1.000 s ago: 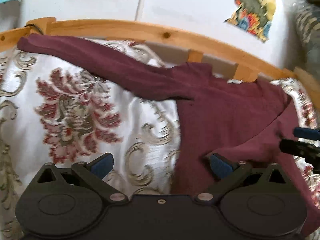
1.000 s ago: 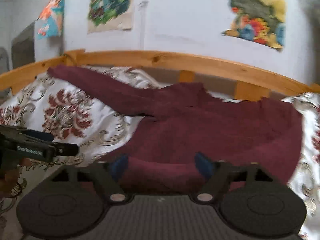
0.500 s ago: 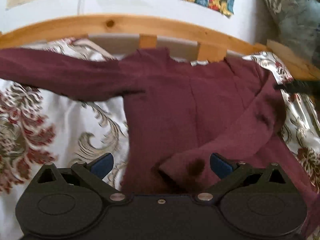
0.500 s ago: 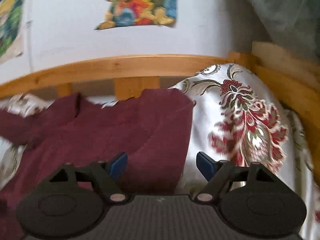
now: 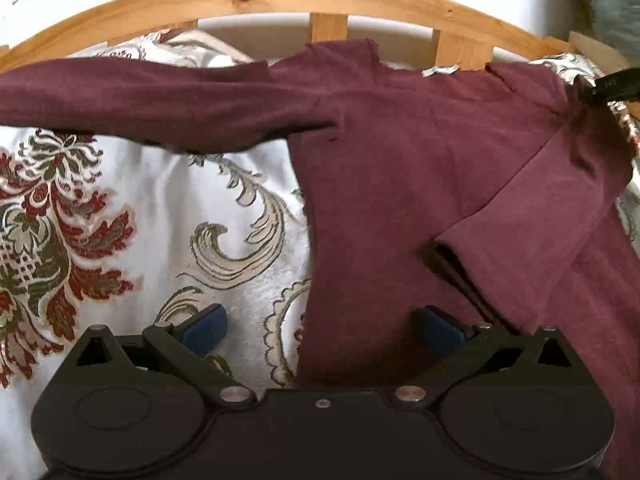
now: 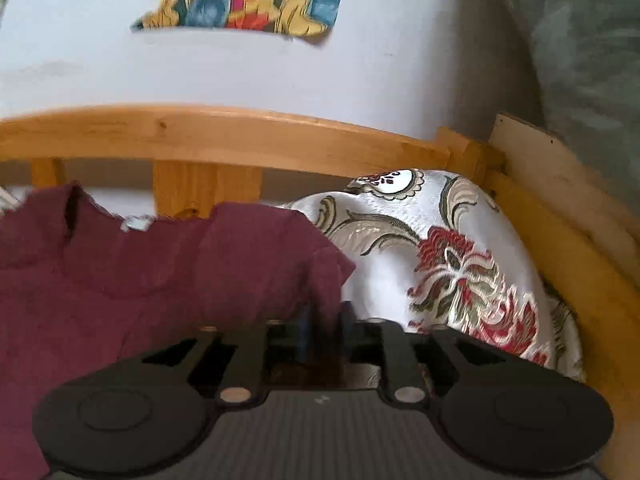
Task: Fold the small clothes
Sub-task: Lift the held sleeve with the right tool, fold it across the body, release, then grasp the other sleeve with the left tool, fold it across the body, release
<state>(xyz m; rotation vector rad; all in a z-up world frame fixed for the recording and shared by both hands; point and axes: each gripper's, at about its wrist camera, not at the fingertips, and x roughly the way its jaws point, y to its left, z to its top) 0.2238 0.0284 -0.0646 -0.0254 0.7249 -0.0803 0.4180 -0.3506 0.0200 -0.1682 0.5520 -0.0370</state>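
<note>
Black handheld claws with blue pads

The left claw [image 5: 322, 330] has a matte black body with 2 round discs at 7 and 5 o'clock, triangular cut-outs, 2 silver pivot screws plus 1 small centre screw, and blue fingertips [image 5: 204, 328]. The right claw [image 6: 325, 332] matches, with a ribbed grey top plate and a small white mark.

A maroon shirt [image 5: 400, 152] lies on a white bedspread [image 5: 160, 208] patterned with red-and-beige florals.
</note>
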